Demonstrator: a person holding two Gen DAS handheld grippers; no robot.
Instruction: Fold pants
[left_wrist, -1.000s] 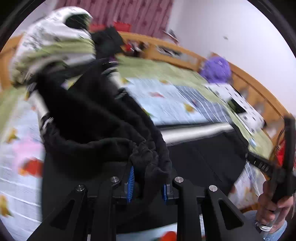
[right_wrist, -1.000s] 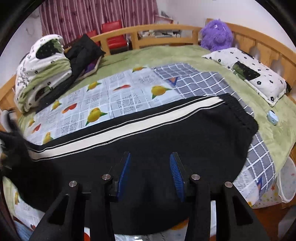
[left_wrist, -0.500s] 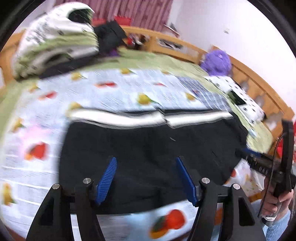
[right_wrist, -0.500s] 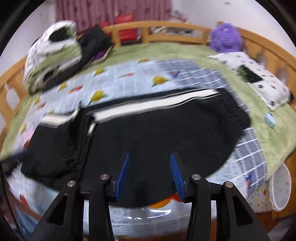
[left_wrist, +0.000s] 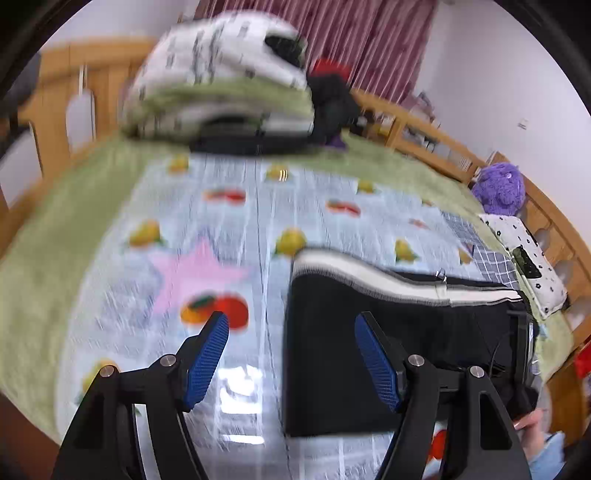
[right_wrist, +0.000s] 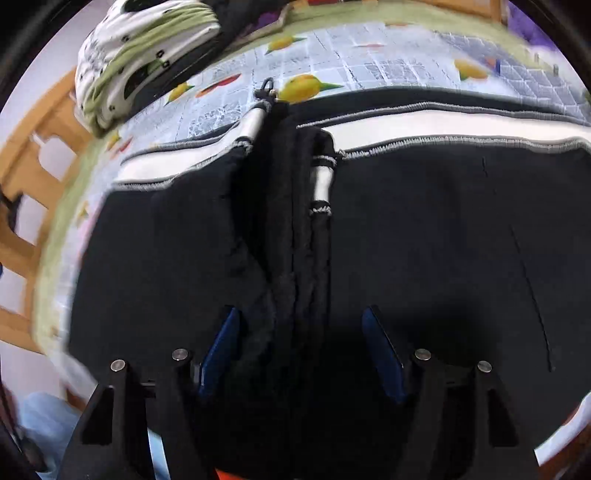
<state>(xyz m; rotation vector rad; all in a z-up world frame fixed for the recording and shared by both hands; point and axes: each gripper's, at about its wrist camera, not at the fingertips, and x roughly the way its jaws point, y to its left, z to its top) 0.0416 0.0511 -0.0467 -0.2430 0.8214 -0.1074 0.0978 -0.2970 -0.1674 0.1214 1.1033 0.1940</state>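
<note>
Left wrist view: we see the left tool (left_wrist: 291, 354) tilted down over the bed (left_wrist: 66, 229), its blue pads (left_wrist: 207, 354) spread wide with nothing between them; its jaws have just been opening. The black pants (left_wrist: 399, 332) with a white side stripe lie folded on the fruit-print sheet (left_wrist: 207, 236), to the right of the tool's left pad. A folded quilt (left_wrist: 221, 81) sits at the far end, and a purple plush toy (left_wrist: 498, 188) sits by the wooden rail.

Right wrist view: we see the right tool (right_wrist: 301, 350) angled steeply down, close over the pants (right_wrist: 443, 240). Its pads stand apart, straddling the bunched cuffs (right_wrist: 295, 236) without pressing them.
</note>
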